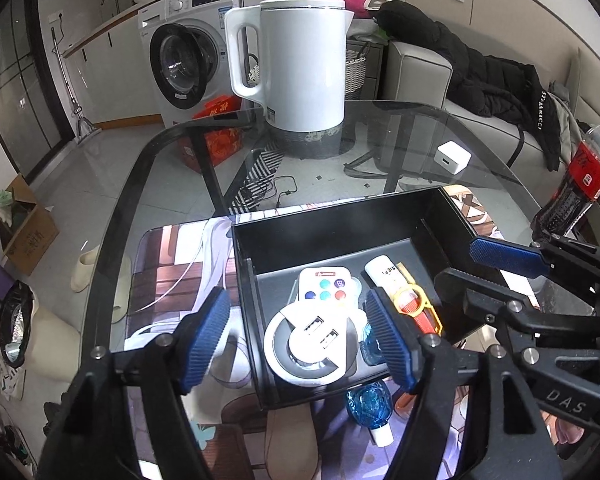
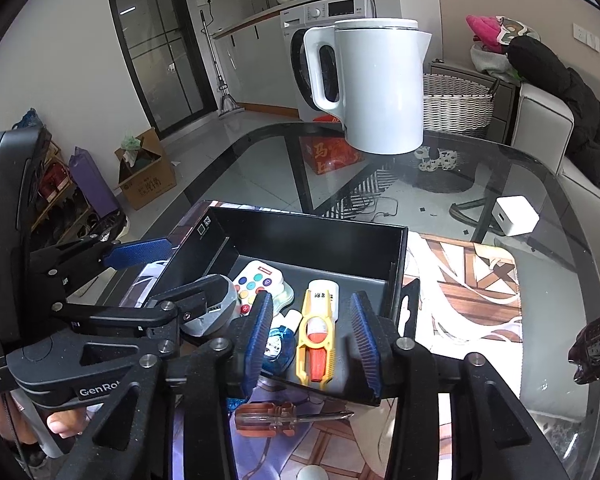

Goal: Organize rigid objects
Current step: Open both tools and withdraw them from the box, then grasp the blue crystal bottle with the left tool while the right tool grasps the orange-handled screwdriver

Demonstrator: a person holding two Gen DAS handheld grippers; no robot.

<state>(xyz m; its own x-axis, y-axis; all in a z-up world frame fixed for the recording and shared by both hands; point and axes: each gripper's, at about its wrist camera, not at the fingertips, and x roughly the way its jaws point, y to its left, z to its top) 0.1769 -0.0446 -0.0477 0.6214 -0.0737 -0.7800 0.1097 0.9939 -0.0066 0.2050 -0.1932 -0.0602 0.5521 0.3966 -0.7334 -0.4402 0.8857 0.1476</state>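
A black open box (image 1: 340,232) (image 2: 300,236) sits on a printed mat on the glass table. Inside lie a white remote with coloured buttons (image 1: 327,282) (image 2: 255,278), a round white USB hub (image 1: 312,340), a yellow and red tool (image 2: 315,340) (image 1: 416,304), a white tube (image 2: 324,290) and a blue bottle (image 2: 278,346). My left gripper (image 1: 300,344) is open over the hub, not touching it. My right gripper (image 2: 312,340) is open on either side of the yellow tool. A screwdriver (image 2: 288,418) and another blue bottle (image 1: 370,404) lie on the mat outside the box.
A white kettle (image 1: 296,64) (image 2: 376,84) stands at the table's far side. A white charger cube (image 1: 453,159) (image 2: 514,210) lies to the right. A cola bottle (image 1: 580,172) stands at the right edge. The glass table edge (image 1: 140,168) curves on the left.
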